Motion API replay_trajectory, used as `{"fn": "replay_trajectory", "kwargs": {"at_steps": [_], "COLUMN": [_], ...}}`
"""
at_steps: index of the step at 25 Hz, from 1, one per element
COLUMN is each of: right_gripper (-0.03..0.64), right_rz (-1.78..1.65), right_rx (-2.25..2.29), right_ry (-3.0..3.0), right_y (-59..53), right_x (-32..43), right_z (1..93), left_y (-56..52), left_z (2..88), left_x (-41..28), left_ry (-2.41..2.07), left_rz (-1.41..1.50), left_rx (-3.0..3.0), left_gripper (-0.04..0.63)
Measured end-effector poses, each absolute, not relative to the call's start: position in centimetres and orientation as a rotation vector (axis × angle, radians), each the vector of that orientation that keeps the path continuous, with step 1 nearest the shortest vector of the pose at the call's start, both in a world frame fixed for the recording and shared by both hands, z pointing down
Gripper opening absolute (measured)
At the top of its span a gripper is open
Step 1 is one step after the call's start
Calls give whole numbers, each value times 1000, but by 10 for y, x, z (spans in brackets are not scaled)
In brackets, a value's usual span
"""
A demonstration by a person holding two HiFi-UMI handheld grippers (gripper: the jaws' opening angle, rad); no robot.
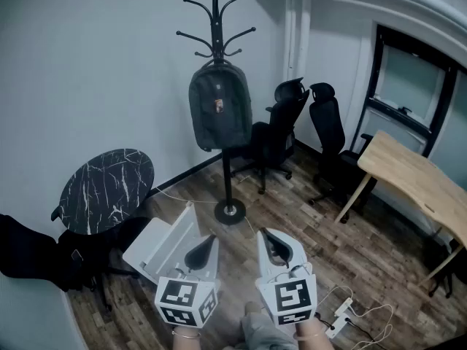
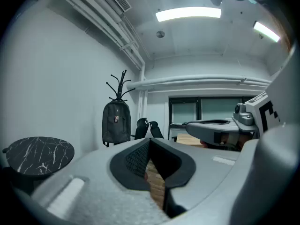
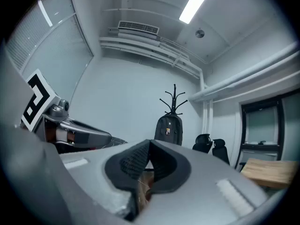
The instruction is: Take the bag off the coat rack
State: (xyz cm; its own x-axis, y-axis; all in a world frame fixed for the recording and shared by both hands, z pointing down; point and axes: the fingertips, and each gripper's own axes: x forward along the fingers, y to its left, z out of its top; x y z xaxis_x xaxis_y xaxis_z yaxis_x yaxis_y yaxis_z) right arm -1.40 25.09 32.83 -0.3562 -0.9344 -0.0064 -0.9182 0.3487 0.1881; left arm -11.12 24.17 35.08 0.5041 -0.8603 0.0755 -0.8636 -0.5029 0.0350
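Standing well apart from the coat rack, eyeing the bag hanging high on it, flat against the pole, bottom well clear of the floor; not making out the exact hook or loop at this range. Holding the left gripper and right gripper low and side by side, both aimed toward the rack, both with jaws pressed fully together and gripping nothing. Judging the task as not yet begun, with the approach, the reach and the grasp all to come. Expecting trouble first from arriving with closed jaws: merely nudging the bag and setting it swinging. Fearing a tip-over next, given a slim pole on a small round base: tugging outward rather than lifting up and over the hook, and dragging the whole stand toward the office chairs just beside it. Watching for straps snagging on the upper hooks during the lift. Guessing at a soft, possibly heavy bag, slipping out of a pinch on loose fabric, so favouring the top handle. Minding the power strip and its cable near the feet while stepping in.
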Motion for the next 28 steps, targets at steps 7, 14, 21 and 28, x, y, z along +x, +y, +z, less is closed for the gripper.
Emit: {"fn": "replay_trajectory", "kwargs": {"at_steps": [7, 14, 21, 28], "right_gripper": [1, 2, 2, 2], "right_rz": [-221, -210, -246, -296], "right_rx": [1691, 1688, 1690, 1654], "right_ry": [-2506, -2491, -2480, -2500], "right_y": [207, 157, 103, 54], "right_x": [-18, -6, 12, 24], "right_z": [335, 338, 330, 328], "left_y": [198, 148, 94, 43], "left_z": [348, 346, 337, 335], "left_x": [-108, -95, -79, -65], "left_ry": [-1511, -1505, -1510, -1550], "left_rz": [64, 78, 76, 54], "left_rx": [2678, 2687, 2694, 2684], "left_gripper": [9, 9, 9, 9]}}
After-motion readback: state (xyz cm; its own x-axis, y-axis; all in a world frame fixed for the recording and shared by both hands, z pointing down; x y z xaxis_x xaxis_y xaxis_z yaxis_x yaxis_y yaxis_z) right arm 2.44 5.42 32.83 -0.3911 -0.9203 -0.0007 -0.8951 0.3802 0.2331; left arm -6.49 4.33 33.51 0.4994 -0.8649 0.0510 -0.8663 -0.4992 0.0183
